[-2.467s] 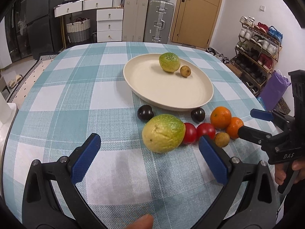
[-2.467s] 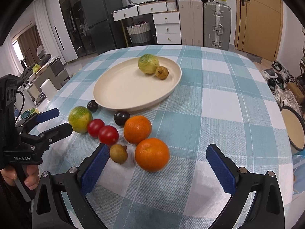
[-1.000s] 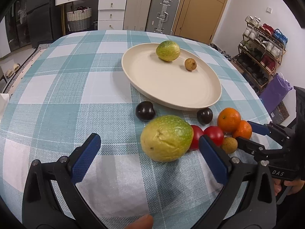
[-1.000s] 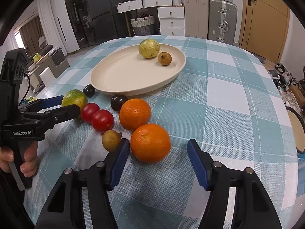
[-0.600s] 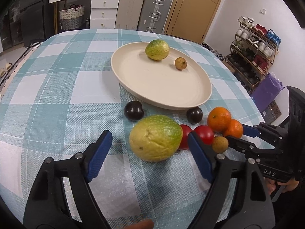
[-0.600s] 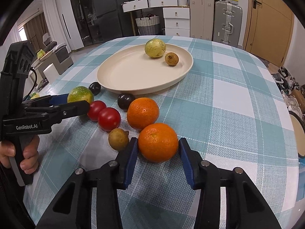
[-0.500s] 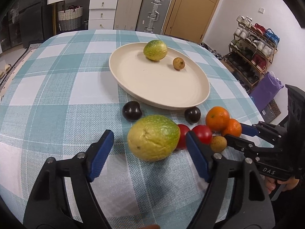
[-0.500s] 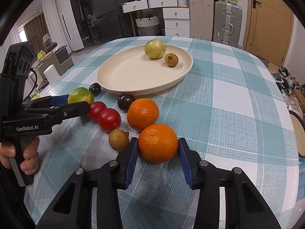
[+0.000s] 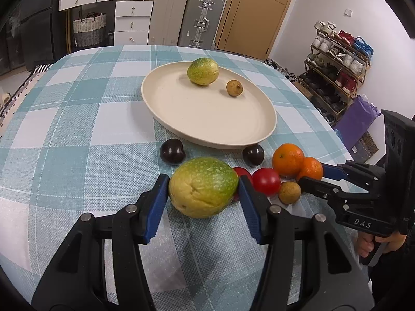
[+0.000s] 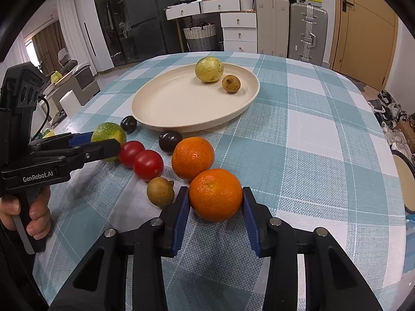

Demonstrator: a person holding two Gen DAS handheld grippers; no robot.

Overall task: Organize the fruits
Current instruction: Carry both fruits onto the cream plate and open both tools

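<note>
I clamp the left hand-held gripper [image 9: 203, 194] on the green-yellow fruit [image 9: 203, 186] and the right hand-held gripper [image 10: 215, 207] on an orange [image 10: 215, 194], both resting on the surface [image 10: 311, 155], apparently bound for the plate [image 9: 207, 114].

We are inside a lived-in home, at a round dining table [image 9: 77, 119] under a teal-and-white checked tablecloth [image 10: 311, 129]. Hard-shell suitcases [image 9: 205, 18] stand against the far wall beside a white chest of drawers [image 9: 132, 20] and a woven basket [image 9: 89, 29]. A wooden door [image 9: 259, 10] closes the room; near it a shoe rack [image 9: 337, 59] is crowded with sneakers. From the right wrist view we also see a dark refrigerator [image 10: 145, 13] and curtains [image 10: 44, 44] at a window.
</note>
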